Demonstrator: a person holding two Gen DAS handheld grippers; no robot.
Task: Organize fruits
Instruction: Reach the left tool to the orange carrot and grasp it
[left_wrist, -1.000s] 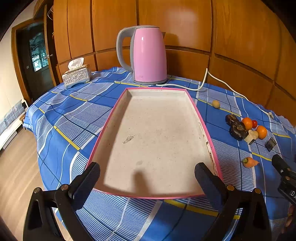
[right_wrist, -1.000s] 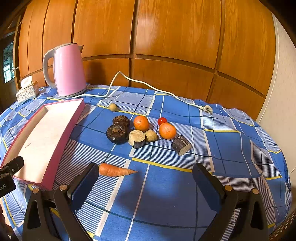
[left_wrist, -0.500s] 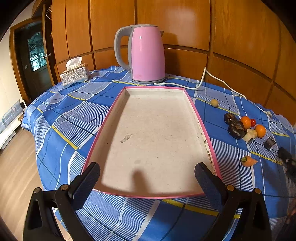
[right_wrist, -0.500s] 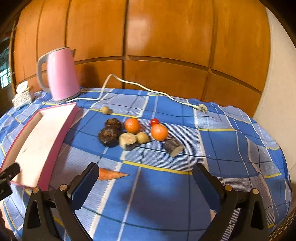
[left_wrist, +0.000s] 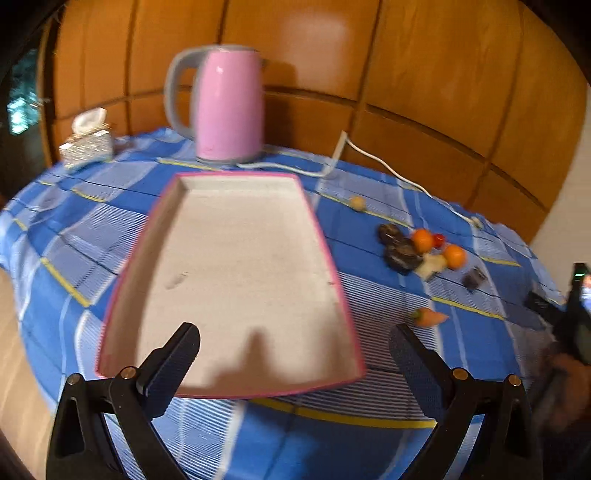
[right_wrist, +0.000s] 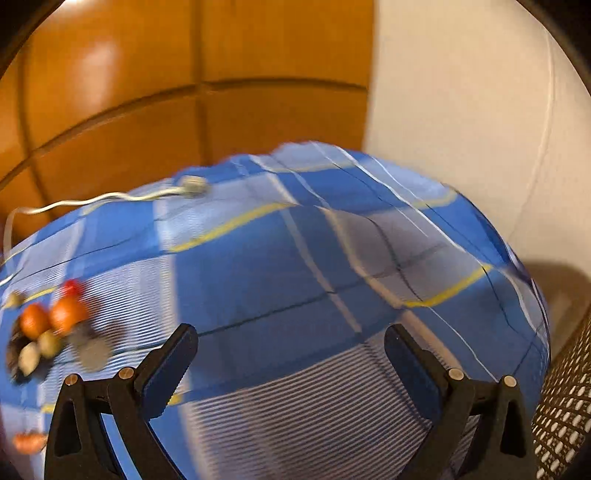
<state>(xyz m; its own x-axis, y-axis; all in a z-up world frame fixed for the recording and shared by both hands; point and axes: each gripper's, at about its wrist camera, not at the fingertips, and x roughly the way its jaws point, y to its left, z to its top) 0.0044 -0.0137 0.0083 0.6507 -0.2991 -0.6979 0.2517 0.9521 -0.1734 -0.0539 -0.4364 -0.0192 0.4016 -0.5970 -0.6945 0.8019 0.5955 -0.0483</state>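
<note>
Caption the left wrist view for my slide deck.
Open left tool hovers over an empty pink-rimmed tray; the fruit pile waits beside it.

No readable text, label, brand or number anywhere. Too blurred to show any writing on the pink kettle (left_wrist: 229, 107), on the tray (left_wrist: 334, 266) or on the tissue box (left_wrist: 86, 147).
</note>
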